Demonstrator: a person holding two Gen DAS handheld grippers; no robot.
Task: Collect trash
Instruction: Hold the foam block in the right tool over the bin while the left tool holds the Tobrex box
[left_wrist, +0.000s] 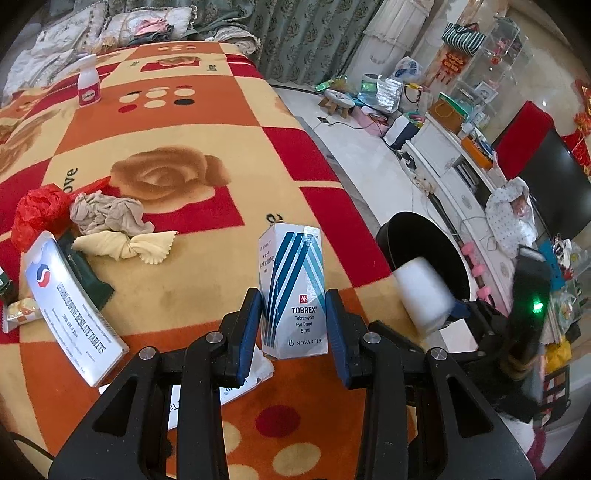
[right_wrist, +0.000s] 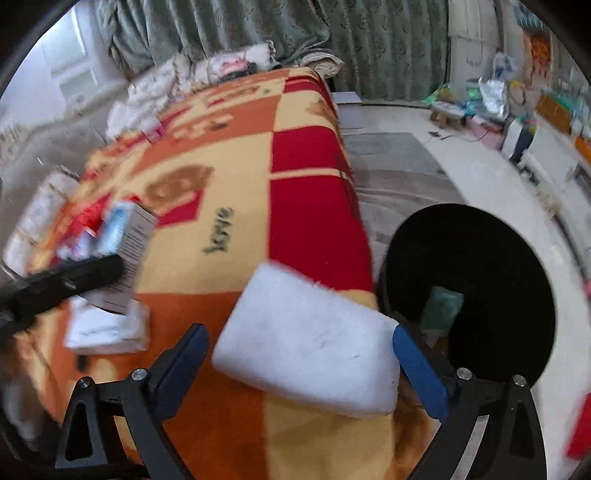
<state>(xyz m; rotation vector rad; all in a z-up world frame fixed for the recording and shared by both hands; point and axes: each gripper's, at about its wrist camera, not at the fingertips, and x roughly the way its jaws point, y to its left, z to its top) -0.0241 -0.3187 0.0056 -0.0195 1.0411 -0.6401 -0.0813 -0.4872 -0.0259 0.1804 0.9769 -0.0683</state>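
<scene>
Trash still littered the blanket (left_wrist: 177, 110): left gripper (left_wrist: 293, 314) pinched an eye-drop box (left_wrist: 291, 288); right gripper (right_wrist: 301, 354), jaws spread, had a white foam block (right_wrist: 306, 339) loose between them beside the black bin (right_wrist: 480, 266), which held one item

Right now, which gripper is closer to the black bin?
Right. The right gripper is beside the black bin, jaws open around a white block. The left gripper sits farther back over the bed.
</scene>
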